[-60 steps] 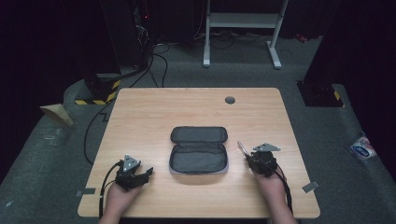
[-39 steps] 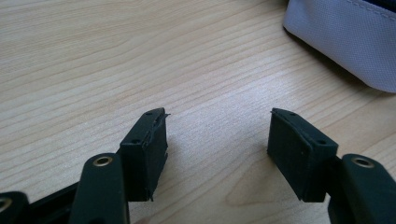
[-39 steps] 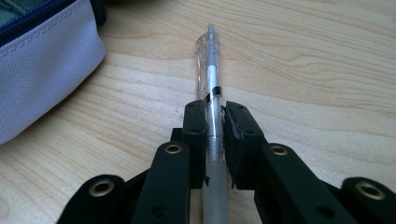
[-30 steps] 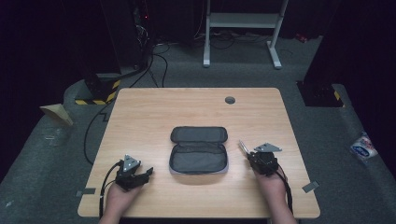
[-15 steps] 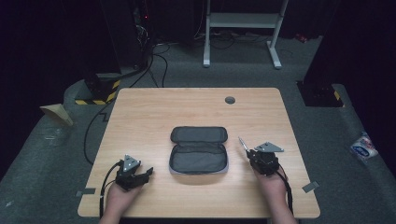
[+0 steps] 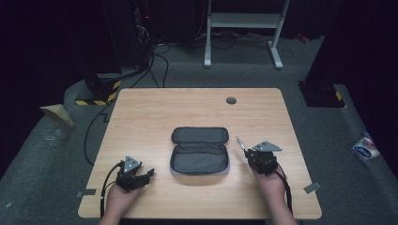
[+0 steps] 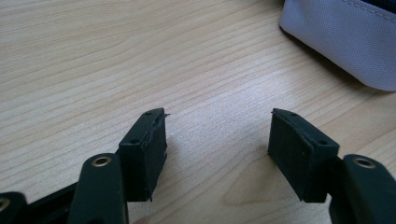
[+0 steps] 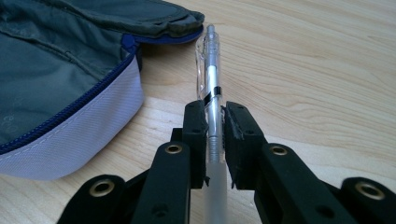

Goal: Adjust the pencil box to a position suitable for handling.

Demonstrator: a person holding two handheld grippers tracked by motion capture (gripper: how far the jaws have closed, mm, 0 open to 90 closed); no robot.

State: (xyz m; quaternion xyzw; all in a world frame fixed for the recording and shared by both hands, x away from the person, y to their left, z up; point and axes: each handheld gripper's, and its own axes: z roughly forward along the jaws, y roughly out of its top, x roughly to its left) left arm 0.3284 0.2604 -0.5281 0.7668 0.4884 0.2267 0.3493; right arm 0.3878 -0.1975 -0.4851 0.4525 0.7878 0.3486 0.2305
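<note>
The right tongs are clamped on a clear pen, which lies just beside the right edge of the open pencil case at mid-surface. The pen looks light, stiff and smooth, so it may slip or pivot; a mid-barrel hold seems soundest. The soft case should sag if pinched. The left tongs gape wide over bare wood, holding nothing. The pen's rear end is hidden between the jaws, and its tip is too small to tell.
</note>
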